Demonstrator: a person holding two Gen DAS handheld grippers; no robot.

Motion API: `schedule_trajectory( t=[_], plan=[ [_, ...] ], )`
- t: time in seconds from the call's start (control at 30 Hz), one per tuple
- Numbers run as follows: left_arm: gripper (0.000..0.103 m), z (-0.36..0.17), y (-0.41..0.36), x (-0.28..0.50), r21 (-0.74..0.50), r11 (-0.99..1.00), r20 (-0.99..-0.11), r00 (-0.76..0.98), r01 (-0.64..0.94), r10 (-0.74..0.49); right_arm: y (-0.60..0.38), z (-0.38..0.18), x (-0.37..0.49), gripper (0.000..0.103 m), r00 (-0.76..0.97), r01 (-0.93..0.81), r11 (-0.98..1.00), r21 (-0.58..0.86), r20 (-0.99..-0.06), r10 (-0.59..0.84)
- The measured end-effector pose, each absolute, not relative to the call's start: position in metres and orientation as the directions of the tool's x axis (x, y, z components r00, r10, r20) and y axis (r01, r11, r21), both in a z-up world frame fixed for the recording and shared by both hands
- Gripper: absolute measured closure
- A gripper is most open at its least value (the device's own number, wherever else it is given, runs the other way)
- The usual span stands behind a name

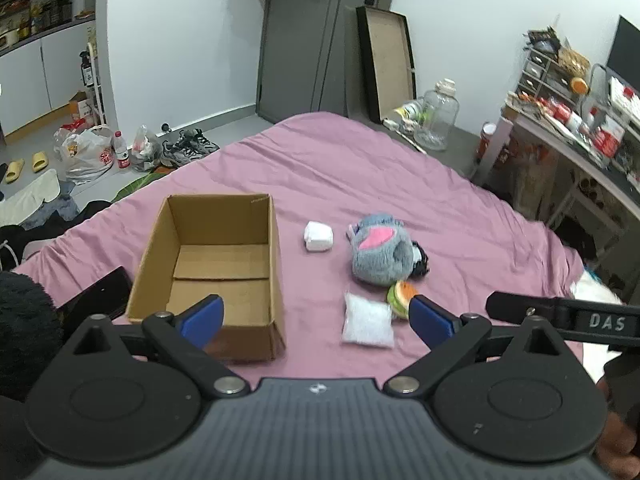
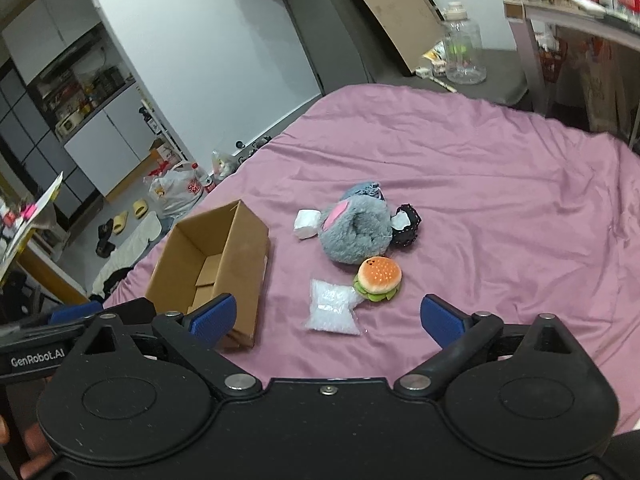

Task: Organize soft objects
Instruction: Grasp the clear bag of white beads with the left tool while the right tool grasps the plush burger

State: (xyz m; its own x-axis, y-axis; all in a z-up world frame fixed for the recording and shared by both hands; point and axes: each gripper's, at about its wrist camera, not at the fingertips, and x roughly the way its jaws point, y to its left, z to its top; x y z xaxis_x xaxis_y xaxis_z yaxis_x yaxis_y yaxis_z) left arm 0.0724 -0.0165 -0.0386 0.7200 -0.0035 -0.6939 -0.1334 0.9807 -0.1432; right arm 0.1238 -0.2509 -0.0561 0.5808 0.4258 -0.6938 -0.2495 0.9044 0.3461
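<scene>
Both grippers wide, box empty.

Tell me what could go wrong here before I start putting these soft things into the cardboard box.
1. The clear bag of white pellets lies touching the burger plush; a wide grab could catch both or pinch the thin film.
2. The black lace item is tucked against the grey plush, so lifting the plush may drag it along.
3. The cardboard box sits on the soft pink sheet, so a gripper knocking its rim could tip or shift it.
</scene>
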Motion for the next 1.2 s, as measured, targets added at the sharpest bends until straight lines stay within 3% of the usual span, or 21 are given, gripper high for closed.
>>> schedule_trajectory(
  t=[0.23, 0.5, 0.8, 1.07, 1.2],
  plan=[
    [0.020, -0.053, -0.023, 0.099, -0.174, 0.974, -0.713, 0.701, -0.145, -0.023, -0.262, -0.079, 0.159, 0.023, 0.540, -0.161, 0.887, 0.433, -0.714, 0.446],
    [0.040, -0.084, -0.038, 0.130, -0.200, 0.967, -0.765, 0.642, -0.161, -0.051, -0.265, -0.106, 0.200, 0.024, 0.508, -0.077, 0.855, 0.512, -0.718, 0.476],
    [0.054, -0.123, -0.054, 0.157, -0.197, 0.967, -0.814, 0.577, -0.161, -0.070, -0.274, -0.147, 0.216, 0.024, 0.447, -0.063, 0.822, 0.567, -0.720, 0.531],
    [0.055, -0.153, -0.061, 0.185, -0.200, 0.968, -0.850, 0.518, -0.154, -0.093, -0.279, -0.175, 0.235, 0.025, 0.404, -0.042, 0.808, 0.587, -0.730, 0.551],
    [0.055, -0.169, -0.062, 0.196, -0.198, 0.967, -0.870, 0.484, -0.161, -0.097, -0.282, -0.192, 0.246, 0.032, 0.364, 0.003, 0.789, 0.614, -0.736, 0.571]
  ],
)
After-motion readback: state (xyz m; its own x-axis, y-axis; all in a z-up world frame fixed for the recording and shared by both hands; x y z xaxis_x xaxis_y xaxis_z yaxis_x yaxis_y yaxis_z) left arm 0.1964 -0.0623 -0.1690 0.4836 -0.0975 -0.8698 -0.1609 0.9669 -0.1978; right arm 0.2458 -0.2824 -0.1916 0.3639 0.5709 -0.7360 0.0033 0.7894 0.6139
